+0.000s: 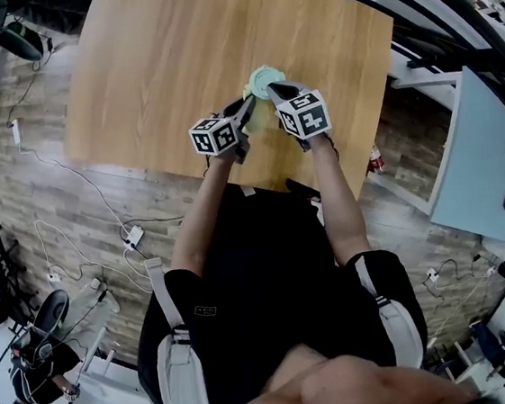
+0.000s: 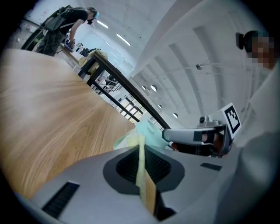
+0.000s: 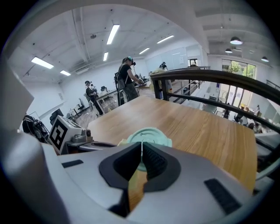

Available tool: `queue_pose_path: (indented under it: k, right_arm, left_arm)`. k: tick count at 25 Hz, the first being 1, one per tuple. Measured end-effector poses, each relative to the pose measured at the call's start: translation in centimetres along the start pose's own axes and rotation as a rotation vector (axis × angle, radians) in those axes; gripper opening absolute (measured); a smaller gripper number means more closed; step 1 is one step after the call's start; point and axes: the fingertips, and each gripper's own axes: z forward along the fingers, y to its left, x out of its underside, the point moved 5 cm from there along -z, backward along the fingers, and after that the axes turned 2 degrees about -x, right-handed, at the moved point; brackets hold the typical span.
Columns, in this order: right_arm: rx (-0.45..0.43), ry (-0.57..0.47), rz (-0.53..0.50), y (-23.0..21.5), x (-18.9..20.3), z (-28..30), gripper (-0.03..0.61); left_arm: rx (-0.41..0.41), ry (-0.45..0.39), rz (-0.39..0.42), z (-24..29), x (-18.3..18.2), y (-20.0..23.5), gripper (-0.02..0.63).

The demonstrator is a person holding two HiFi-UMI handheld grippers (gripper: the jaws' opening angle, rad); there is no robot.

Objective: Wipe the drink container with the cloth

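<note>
Left gripper [image 2: 140, 142]: fingers clamped on a fold of yellow cloth [image 2: 141, 164]. The cloth is bunched against the near side of the mint drink container [image 3: 148, 135]. Right gripper [image 3: 141, 146]: fingers closed together, tips at the container's near rim; pinching or just bracing, can't tell. Container stands lid-up on the desk [image 1: 155, 63], toward the person's side. Likely mid-wipe. Brace firmly on the right so the container doesn't slide or tip, and drag the cloth round the wall with light pressure.
</note>
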Motion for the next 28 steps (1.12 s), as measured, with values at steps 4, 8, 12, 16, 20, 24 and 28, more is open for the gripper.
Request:
queue_pose_path:
  k: [4,8,12,16,20,24,28]
  right_arm:
    - [0.053,-0.092,0.090,0.2,-0.3,-0.9,0.034]
    - [0.121,-0.164,0.168,0.3,-0.6,-2.0,0.034]
    - [0.183,-0.206,0.211,0.6,-0.8,-2.8,0.034]
    - [0.226,-0.232,0.238,0.7,-0.8,-3.4,0.034]
    - [0.260,-0.261,0.267,0.7,-0.5,-4.1,0.034]
    - [0.296,-0.297,0.285,1.1,-0.4,-4.7,0.034]
    - [0.330,-0.322,0.300,1.3,-0.4,-5.0,0.034]
  left_arm:
    - [0.008,0.023,0.037,-0.6,-1.1,0.7,0.032]
    - [0.027,0.043,0.064,-1.1,-2.5,1.1,0.032]
    - [0.038,0.042,0.090,-1.8,-4.3,1.5,0.032]
    - [0.037,0.027,0.106,-2.2,-5.4,1.9,0.032]
    - [0.033,0.011,0.162,-2.5,-6.4,1.2,0.032]
    - [0.040,-0.009,0.249,-3.3,-7.9,-0.2,0.032]
    - [0.049,-0.025,0.343,-4.0,-9.4,-1.7,0.032]
